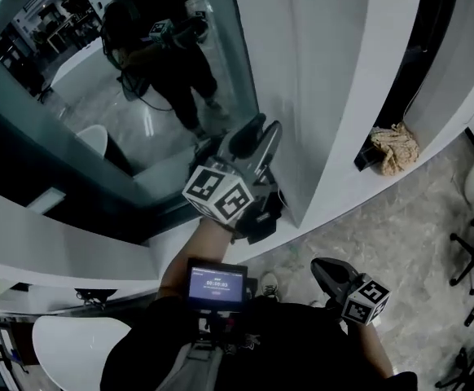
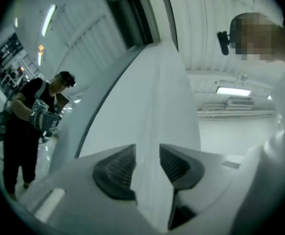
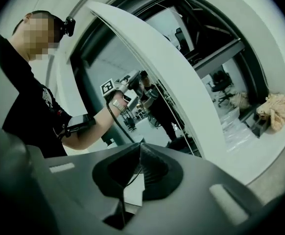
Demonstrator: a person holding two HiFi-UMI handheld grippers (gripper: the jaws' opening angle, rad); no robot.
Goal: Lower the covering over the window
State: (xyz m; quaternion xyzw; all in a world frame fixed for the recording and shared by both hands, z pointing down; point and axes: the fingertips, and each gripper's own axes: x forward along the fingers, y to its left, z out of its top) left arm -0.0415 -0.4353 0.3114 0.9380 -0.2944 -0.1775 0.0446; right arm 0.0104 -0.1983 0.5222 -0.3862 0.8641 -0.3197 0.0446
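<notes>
The window (image 1: 139, 96) glass is bare and mirrors the person, so the covering appears to be rolled up above, out of every view; a thin cord (image 3: 179, 126) hangs along the white frame (image 1: 302, 96), probably the means of lowering it. The left hand-held gripper (image 1: 261, 126) is raised against that frame, likely reaching for the cord; its jaws stand wide apart with nothing gripped, only the frame's edge beyond them. The right hand-held gripper (image 1: 324, 267) waits low by the person's side, jaws pressed together; a thin dark line runs toward them, but I cannot tell whether it is pinched.
</notes>
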